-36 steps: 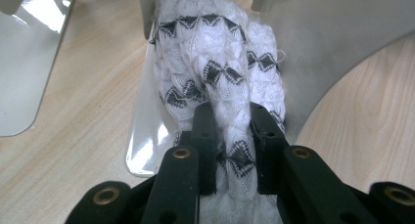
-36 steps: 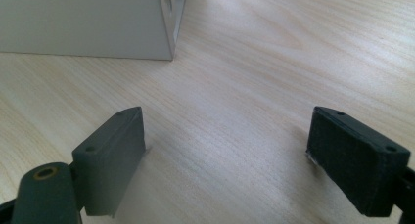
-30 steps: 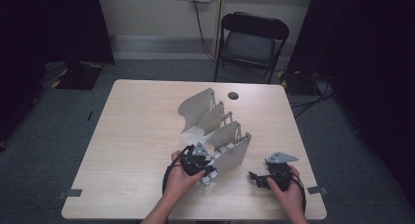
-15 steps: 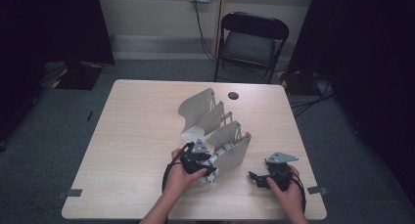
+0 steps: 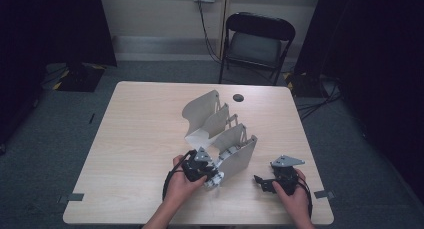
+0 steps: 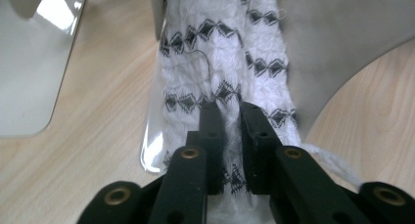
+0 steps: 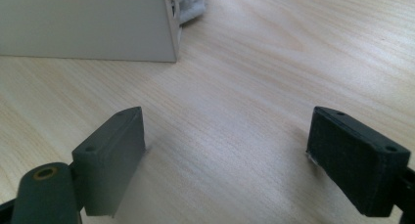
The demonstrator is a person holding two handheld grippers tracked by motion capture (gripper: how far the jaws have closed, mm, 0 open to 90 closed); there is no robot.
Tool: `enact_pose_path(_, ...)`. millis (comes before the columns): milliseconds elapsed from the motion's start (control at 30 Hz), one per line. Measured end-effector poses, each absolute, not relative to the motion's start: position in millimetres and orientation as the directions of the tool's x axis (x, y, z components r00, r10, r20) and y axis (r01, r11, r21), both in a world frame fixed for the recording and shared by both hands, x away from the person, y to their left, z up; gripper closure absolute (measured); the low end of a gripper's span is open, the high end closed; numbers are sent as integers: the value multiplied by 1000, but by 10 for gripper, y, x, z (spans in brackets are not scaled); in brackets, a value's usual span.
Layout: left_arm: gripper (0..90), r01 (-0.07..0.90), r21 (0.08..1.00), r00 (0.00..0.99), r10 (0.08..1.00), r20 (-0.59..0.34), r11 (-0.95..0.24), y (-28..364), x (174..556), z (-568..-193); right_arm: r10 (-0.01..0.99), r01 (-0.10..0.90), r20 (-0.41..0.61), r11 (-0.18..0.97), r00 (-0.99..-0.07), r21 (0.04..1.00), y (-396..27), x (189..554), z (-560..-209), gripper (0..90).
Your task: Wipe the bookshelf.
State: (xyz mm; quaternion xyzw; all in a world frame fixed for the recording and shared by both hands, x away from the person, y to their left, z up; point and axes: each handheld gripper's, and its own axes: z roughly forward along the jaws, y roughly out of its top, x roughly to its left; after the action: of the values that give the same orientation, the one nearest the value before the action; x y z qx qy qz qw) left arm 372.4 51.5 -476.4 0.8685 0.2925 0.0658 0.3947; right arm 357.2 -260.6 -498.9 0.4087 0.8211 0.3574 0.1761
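White knitted cloth [image 6: 230, 62] with black diamond bands lies ahead of and between the left gripper [image 6: 230, 114] jaws, which have just been closing and now pinch a fold of it. It runs across a grey folding board [image 6: 342, 43] on the counter [image 6: 98, 136]. It looks soft, light and stretchy, so a pinch near the hem should hold best. The right gripper [image 7: 227, 150] rests apart, jaws wide, nothing between them.
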Motion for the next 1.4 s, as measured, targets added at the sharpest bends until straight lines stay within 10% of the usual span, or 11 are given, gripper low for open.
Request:
enact_pose_path(867, 841, 461, 713, 831, 538, -139, -529, 652, 3599, -4771, 796, 543, 1, 412, -605, 732, -2604, 3573, -4990, 135)
enact_pose_path(1100, 608, 420, 784, 813, 574, -99, -458, 607, 3679, -4654, 796, 544, 2, 411, -605, 731, -2604, 3574, -4990, 136)
enact_pose_path(1400, 572, 435, 742, 823, 559, -99, -510, 404, 3722, -4874, 796, 544, 2, 411, -605, 731, -2604, 3574, -4990, 136)
